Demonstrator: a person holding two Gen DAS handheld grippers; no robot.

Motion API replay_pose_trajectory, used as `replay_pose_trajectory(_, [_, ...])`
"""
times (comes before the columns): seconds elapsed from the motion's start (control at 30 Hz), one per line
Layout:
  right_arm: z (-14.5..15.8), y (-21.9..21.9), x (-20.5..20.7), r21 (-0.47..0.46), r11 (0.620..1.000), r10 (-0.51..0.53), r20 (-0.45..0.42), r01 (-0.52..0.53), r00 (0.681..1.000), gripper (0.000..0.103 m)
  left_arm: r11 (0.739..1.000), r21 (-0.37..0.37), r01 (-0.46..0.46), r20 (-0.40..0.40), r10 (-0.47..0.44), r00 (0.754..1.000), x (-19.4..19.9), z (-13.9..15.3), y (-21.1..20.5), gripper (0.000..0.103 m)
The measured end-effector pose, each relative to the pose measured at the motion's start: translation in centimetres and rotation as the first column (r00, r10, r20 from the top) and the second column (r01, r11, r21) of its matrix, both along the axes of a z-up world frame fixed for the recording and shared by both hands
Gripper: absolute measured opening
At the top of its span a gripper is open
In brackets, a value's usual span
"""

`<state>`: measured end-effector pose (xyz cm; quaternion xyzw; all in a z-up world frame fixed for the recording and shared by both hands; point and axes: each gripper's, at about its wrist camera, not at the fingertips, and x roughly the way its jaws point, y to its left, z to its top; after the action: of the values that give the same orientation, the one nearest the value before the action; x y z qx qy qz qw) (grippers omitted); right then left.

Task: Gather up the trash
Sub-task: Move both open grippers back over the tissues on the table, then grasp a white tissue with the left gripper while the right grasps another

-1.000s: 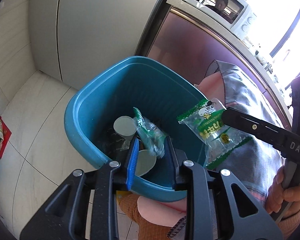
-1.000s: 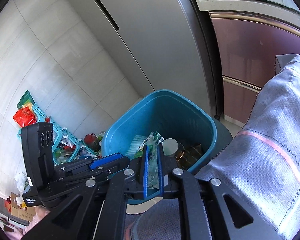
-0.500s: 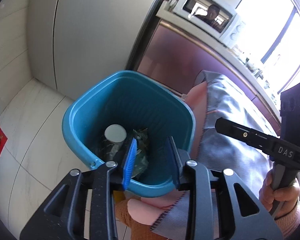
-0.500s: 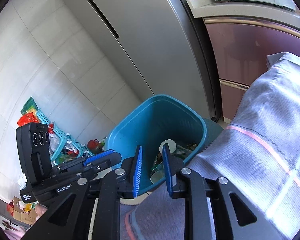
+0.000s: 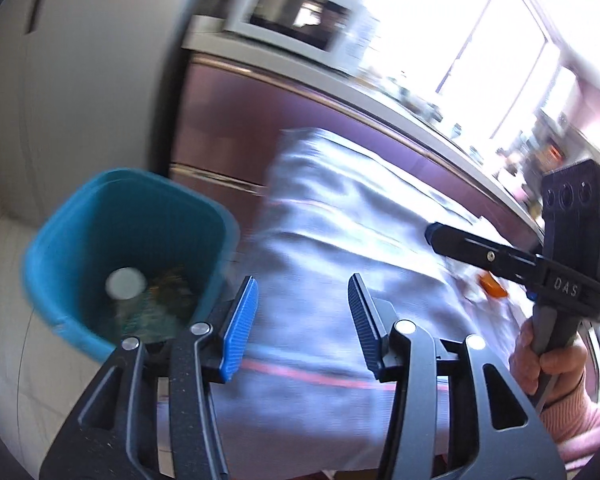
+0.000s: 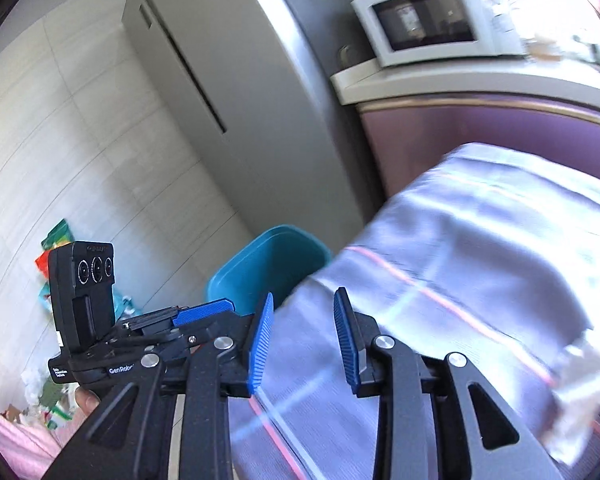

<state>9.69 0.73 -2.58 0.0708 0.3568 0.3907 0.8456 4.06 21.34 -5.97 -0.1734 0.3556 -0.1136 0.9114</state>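
Trash (image 5: 152, 300) lay blurred at the bottom of the blue plastic bin (image 5: 72, 236), low on the floor beside the grey-clothed table (image 5: 340, 248); showed one round white lid-like disc (image 5: 125, 283) among crumpled wrappers. Left claw (image 5: 298, 320) gaped wide, ribbed blue pads (image 5: 238, 326) gripping nothing, hovering over the cloth's edge. Right claw (image 6: 303, 340) likewise stood wide and bare above the striped woven cloth (image 6: 460, 280). Bin (image 6: 268, 264) rounded, smooth-walled
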Motion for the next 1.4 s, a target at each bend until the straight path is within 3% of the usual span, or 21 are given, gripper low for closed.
replay_pose_trajectory(0.23, [0.1, -8.1, -2.1, 0.003, 0.984, -0.176, 0.027, 0.176, 0.984, 0.030, 0.982, 0.032, 0.186, 0.006, -0.187, 0.982, 1.9, 0.5, -8.1, 0.048])
replay_pose_trajectory(0.43, [-0.3, -14.7, -3.9, 0.003, 0.945, -0.326, 0.035, 0.326, 0.945, 0.033, 0.954, 0.055, 0.293, -0.006, -0.294, 0.956, 3.7, 0.5, -13.9, 0.049])
replay_pose_trajectory(0.7, [-1.0, -22.6, -6.2, -0.007, 0.840, -0.542, 0.052, 0.543, 0.839, 0.038, 0.913, 0.119, 0.391, -0.019, -0.391, 0.920, 5.8, 0.5, -20.3, 0.053])
replay_pose_trajectory(0.93, [-2.6, -27.6, -7.5, -0.043, 0.760, -0.648, 0.027, 0.648, 0.761, 0.050, 0.890, 0.176, 0.421, -0.043, -0.420, 0.907, 7.8, 0.2, -24.5, 0.056])
replay_pose_trajectory(1.17, [-4.4, -28.1, -7.3, -0.084, 0.758, -0.650, -0.004, 0.647, 0.760, 0.061, 0.880, 0.223, 0.419, -0.100, -0.407, 0.908, 9.7, -0.7, -26.7, 0.052])
replay_pose_trajectory(1.33, [-5.1, -28.2, -6.5, -0.096, 0.754, -0.655, -0.033, 0.650, 0.755, 0.063, 0.878, 0.210, 0.429, -0.148, -0.405, 0.902, 10.6, -1.6, -27.2, 0.036])
replay_pose_trajectory(1.4, [-5.3, -28.2, -6.3, -0.102, 0.754, -0.655, -0.040, 0.649, 0.754, 0.062, 0.881, 0.207, 0.426, -0.150, -0.402, 0.903, 10.7, -1.8, -27.0, 0.035])
